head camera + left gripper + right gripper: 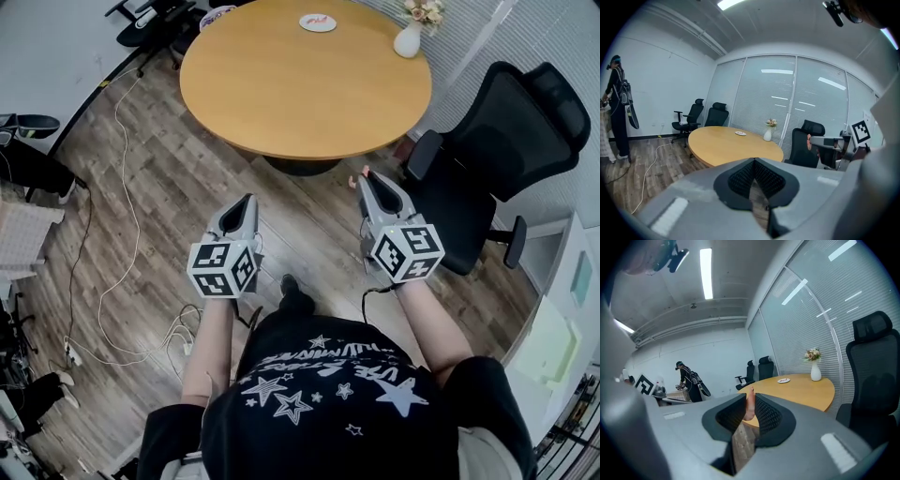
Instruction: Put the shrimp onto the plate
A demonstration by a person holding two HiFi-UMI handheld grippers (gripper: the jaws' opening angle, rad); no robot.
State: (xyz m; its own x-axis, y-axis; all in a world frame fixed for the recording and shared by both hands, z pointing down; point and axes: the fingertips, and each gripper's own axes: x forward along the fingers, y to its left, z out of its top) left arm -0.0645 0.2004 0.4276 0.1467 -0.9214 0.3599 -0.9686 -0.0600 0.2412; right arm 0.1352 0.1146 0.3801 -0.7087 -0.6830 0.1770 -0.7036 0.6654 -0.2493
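right gripper view tells the story: your right gripper [749, 411] has its jaws pinched on the shrimp [750, 404], a pale pink sliver standing upright between the pads, its long axis running along the jaws and its tip poking out past them. head view agrees, with a bit of pink showing at the nose of the right gripper [368, 178]. your left gripper [248, 202] is pressed shut with nothing between the jaws (just floor showing below them in its own view).

now the relation that counts: you're standing off the near edge of the round table [281, 84], both tools over the floor, and the plate [318, 22] sits way over by the far edge, ahead of the right gripper and a touch to its left. the vase [409, 39] stands at the far right edge, well apart from the plate. the loaded right hand is the nearer one, so i'd say the carry goes forward across the whole tabletop and slightly leftward, keeping clear of the office chair [497, 159] on your right.
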